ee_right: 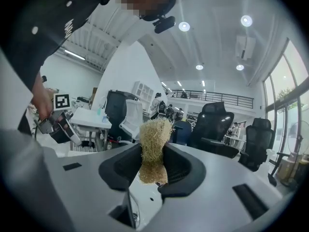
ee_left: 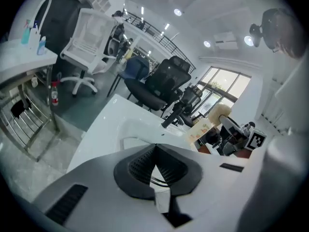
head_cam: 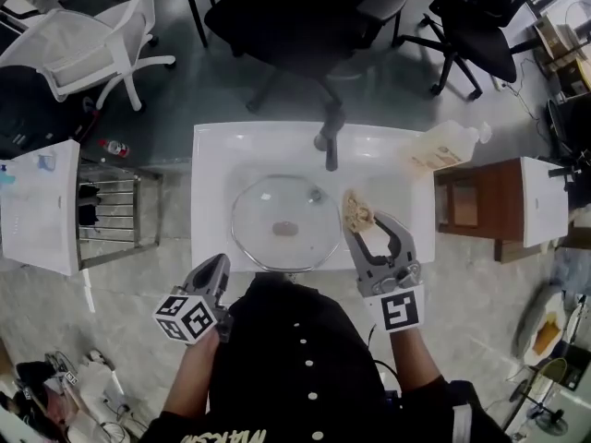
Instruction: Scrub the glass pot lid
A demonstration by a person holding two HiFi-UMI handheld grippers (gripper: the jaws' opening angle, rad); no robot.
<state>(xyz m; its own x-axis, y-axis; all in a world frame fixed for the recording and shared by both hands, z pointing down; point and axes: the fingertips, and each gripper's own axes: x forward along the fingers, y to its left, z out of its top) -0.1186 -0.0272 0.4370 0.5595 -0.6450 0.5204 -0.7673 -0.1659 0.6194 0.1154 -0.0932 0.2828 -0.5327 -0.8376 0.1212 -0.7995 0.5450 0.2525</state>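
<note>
The glass pot lid (head_cam: pixel 284 221) lies flat in the white sink (head_cam: pixel 214 169), its knob in the middle. My right gripper (head_cam: pixel 362 223) is at the lid's right rim, shut on a tan fibrous scrubber (head_cam: pixel 355 210). In the right gripper view the scrubber (ee_right: pixel 153 146) sticks up between the jaws of that gripper (ee_right: pixel 153 170). My left gripper (head_cam: pixel 214 270) hovers over the sink's front left edge, off the lid. In the left gripper view its jaws (ee_left: pixel 155 151) meet tip to tip with nothing between them.
A dark faucet (head_cam: pixel 329 142) stands behind the lid. A soap bottle (head_cam: pixel 451 146) lies at the sink's back right, next to a wooden cabinet (head_cam: pixel 474 207). A metal rack (head_cam: pixel 111 212) and white table (head_cam: pixel 39 206) stand left. Office chairs (head_cam: pixel 305 12) are behind.
</note>
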